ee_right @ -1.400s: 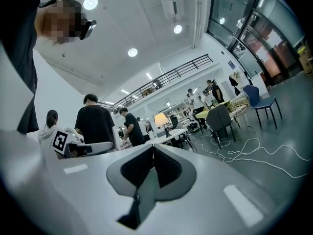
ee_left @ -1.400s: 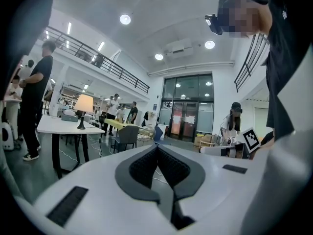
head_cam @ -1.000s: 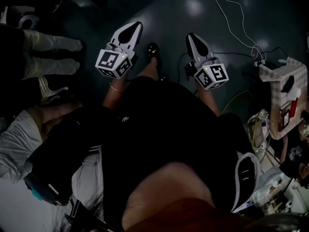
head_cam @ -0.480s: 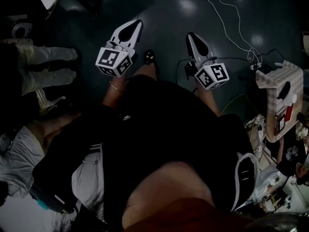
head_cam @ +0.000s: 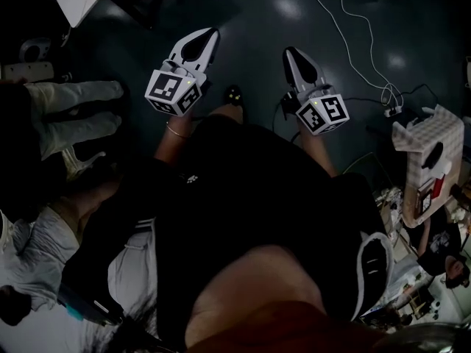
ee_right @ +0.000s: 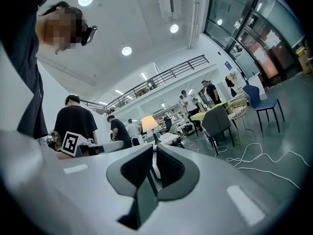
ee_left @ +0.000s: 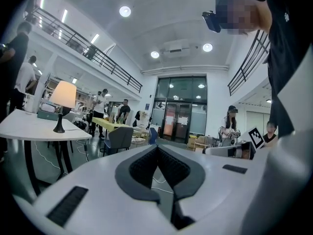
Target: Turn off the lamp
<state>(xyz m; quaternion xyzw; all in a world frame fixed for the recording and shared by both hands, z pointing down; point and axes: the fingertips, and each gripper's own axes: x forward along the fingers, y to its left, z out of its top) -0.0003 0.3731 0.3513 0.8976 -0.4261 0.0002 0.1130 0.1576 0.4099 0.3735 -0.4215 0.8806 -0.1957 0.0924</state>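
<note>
Left gripper (ee_left: 157, 148) and right gripper (ee_right: 152, 148) kept fingers together, empty; a hasty jab could have toppled the distant lit lamp (ee_left: 63, 94).

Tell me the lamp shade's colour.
The lamp shade is a warm cream, lit up; the left gripper view shows it best.

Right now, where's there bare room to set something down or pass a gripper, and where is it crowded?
Bare floor lies ahead of the left gripper and right gripper, bordered by cables on the right and someone's pale-trousered legs on the left. The white table is bare in front of the lamp. Crowded: the right edge, around the checkered box.
</note>
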